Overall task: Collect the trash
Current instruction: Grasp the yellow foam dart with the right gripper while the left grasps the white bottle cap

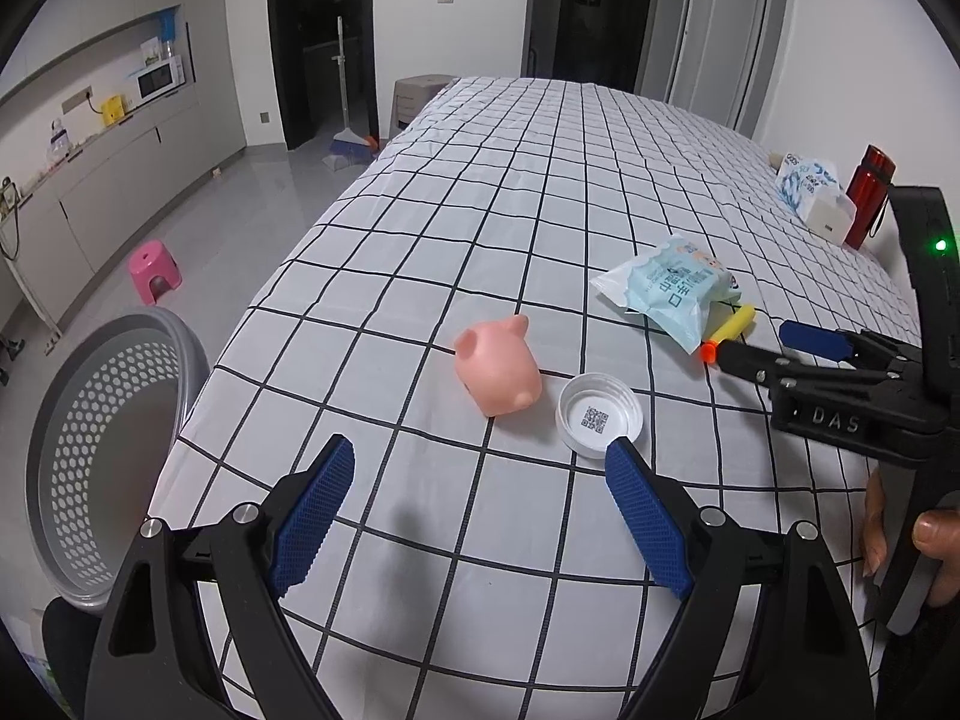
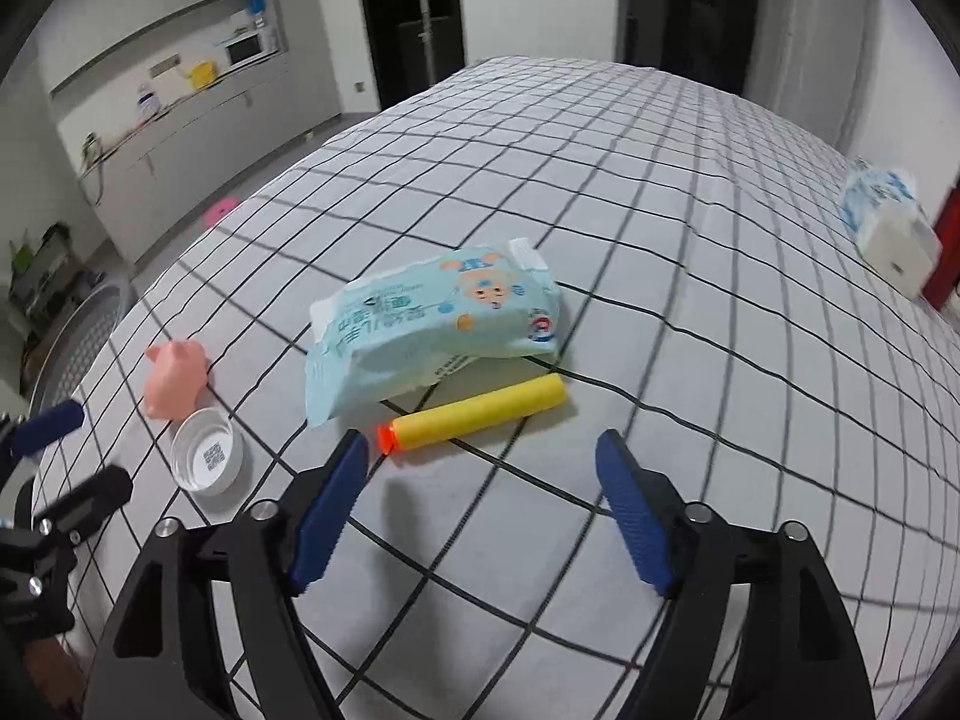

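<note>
I read the raised letters "DAS" on my right gripper (image 1: pixel 757 353); the white cap (image 1: pixel 600 414) bore a QR code; the packet's (image 1: pixel 666 291) print stayed illegible.

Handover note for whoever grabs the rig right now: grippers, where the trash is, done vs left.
Left gripper: open, empty, just short of the white cap.
Right gripper: open, empty, the yellow foam dart just beyond its tips.
On the checked cloth: pink pig toy, cap, torn wipes packet, dart.
Grey basket stands off the table's left edge; nothing visible inside.
Done: nothing visibly collected. Left: probably cap, packet, dart.
</note>
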{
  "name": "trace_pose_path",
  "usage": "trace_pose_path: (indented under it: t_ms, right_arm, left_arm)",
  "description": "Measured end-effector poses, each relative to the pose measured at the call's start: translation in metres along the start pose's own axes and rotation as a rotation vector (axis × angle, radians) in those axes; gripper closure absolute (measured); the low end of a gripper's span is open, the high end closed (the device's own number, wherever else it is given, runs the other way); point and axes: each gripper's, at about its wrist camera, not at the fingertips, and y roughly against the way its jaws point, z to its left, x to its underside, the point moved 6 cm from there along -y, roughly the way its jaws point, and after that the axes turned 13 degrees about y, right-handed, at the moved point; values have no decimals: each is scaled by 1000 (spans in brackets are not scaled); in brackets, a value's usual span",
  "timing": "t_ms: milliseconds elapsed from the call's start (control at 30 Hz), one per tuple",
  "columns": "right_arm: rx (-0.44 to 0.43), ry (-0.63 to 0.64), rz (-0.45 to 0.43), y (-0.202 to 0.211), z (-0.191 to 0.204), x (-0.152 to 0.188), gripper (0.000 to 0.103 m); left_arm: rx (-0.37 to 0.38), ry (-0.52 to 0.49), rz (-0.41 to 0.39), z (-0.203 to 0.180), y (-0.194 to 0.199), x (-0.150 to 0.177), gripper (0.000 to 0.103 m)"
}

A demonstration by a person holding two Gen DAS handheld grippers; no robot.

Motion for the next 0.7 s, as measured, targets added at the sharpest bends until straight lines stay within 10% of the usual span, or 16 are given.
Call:
trace_pose_path:
  t_ms: [700]
  right_arm:
    - [-12,109,39,-26,7,-17,22]
  left_arm:
    - [0,2,5,-2,-2,-1,19]
